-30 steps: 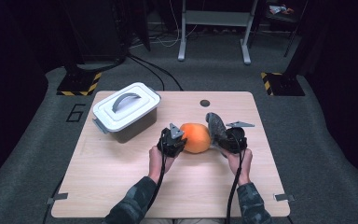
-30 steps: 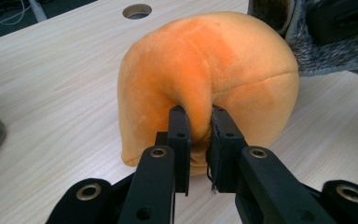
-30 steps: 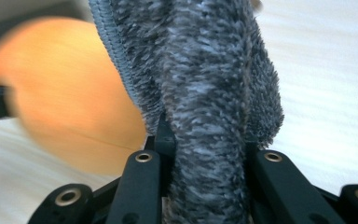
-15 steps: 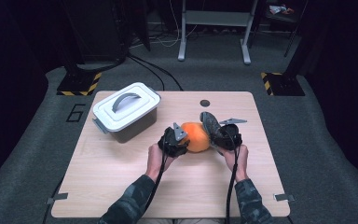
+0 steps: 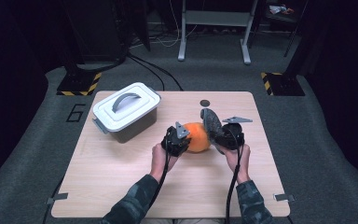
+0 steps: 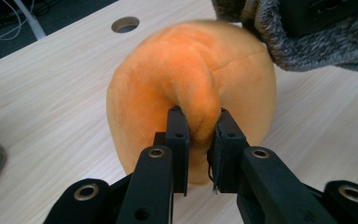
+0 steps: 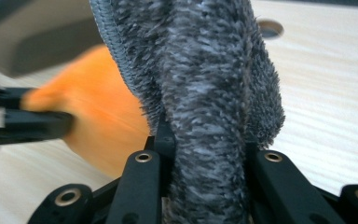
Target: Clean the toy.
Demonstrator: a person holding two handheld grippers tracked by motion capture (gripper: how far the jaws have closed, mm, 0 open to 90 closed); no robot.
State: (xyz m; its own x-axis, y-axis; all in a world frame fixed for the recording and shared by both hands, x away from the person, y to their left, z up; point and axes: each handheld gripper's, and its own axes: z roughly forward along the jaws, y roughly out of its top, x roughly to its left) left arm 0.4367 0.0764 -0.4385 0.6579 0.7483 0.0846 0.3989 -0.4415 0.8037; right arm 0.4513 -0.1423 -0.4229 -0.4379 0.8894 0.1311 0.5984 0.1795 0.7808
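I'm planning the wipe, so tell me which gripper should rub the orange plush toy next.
Right. The right gripper already clamps the grey cloth and holds it against the orange plush toy. The left gripper is busy pinching a fold of the toy, likely steadying it.

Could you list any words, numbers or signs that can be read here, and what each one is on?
"6": on the grey floor mat, left of the table.
Yellow-and-black hazard stripes, no text: on two floor plates behind the table.
No lettering is readable on the box, plush or grippers.
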